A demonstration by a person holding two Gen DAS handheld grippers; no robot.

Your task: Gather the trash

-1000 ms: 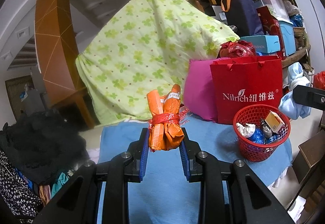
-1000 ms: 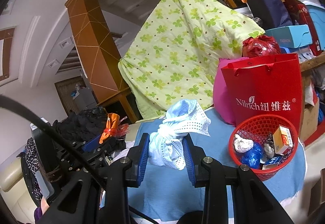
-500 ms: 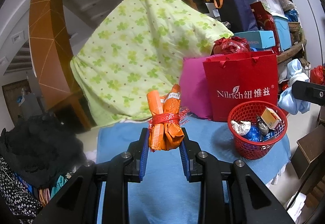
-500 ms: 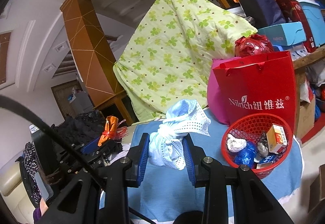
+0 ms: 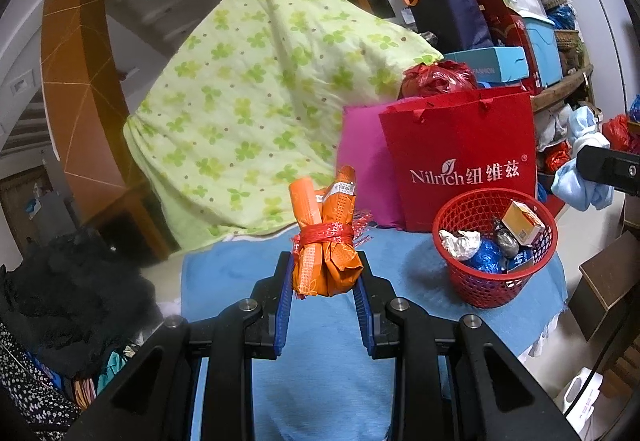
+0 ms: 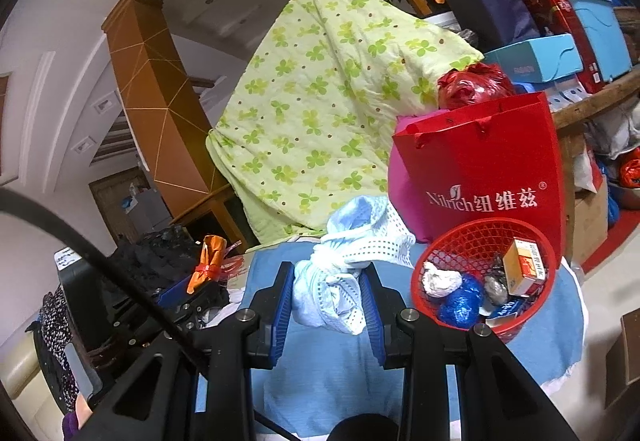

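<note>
Clamping an orange wrapper bundle (image 5: 325, 245) tied with a red plastic strip, the left gripper (image 5: 324, 289) holds it upright above the blue-clothed table (image 5: 320, 369), its jaws pressed on the bundle's lower part, which hides whatever lies right behind. The right gripper (image 6: 326, 297) has its jaws closed on a knotted pale blue perforated bag (image 6: 348, 273), whose underside is out of sight between the blue pads. In the left wrist view only a black end of the right gripper and a scrap of the pale blue bag show at the right edge; in the right wrist view the left gripper is partly lost among dark clothing, with the orange bundle sticking up from it. To the right of both held items, on the table, stands a red mesh basket (image 6: 480, 237). It contains a crumpled white wad (image 6: 440, 279), a shiny blue wrapper (image 6: 460, 301), a silvery foil piece (image 6: 496, 287) and a small orange-and-white carton (image 6: 524, 267); a flat blue item beneath them is hard to make out. Just behind the basket stands a red paper bag (image 6: 480, 169) printed "Nilrich", with a pink bag (image 5: 360, 169) partly hidden behind it and a green clover-print quilt (image 5: 256, 113) beyond.
</note>
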